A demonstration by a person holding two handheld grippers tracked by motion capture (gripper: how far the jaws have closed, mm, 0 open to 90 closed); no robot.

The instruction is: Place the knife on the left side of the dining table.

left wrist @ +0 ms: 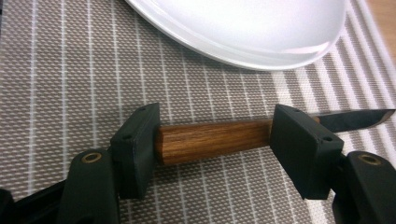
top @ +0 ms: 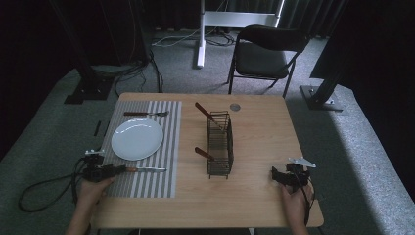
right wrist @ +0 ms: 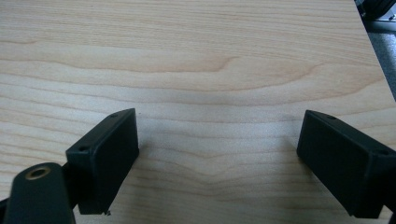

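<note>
A knife with a wooden handle and a dark blade lies flat on the striped placemat, just below the white plate. My left gripper stands open around the handle: the butt end sits by the left pad and the right pad stands in front of the blade end. In the high view the left gripper is at the mat's left edge with the knife pointing right. My right gripper rests open over bare table at the front right, its jaws with nothing between them.
A fork lies on the placemat beyond the plate. A wire basket mid-table holds two wooden-handled utensils. A small grey disc sits near the far edge. A black chair stands behind the table.
</note>
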